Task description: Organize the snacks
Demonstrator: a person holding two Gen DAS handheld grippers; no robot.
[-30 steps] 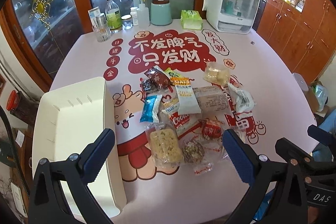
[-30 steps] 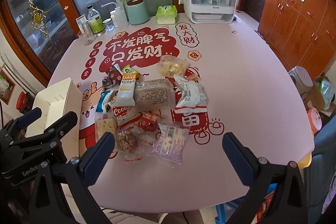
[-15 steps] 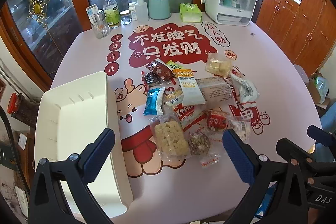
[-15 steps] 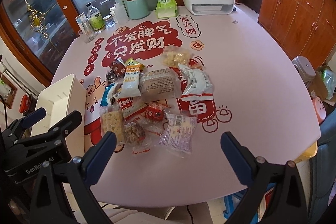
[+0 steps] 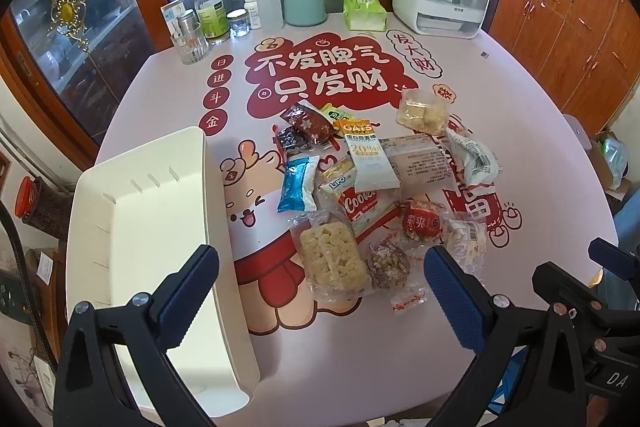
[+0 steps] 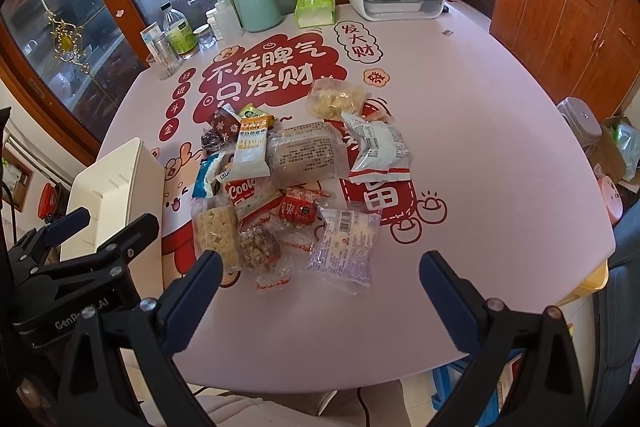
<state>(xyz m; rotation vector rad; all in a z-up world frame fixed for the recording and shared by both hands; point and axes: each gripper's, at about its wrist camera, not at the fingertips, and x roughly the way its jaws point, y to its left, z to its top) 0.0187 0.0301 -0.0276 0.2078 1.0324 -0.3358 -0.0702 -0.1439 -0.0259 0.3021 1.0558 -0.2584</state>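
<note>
I hold my left hand-held gripper and right hand-held gripper spread wide and empty above the near counter edge, ready to pick. The snacks lie heaped mid-counter — overlapping, so lifting one may drag another. The empty white tray waits just left of them; bottles stand well back.

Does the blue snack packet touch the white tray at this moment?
Apart. In the left wrist view, a strip of printed tablecloth shows plainly between the blue snack packet and the white tray's right wall.
</note>
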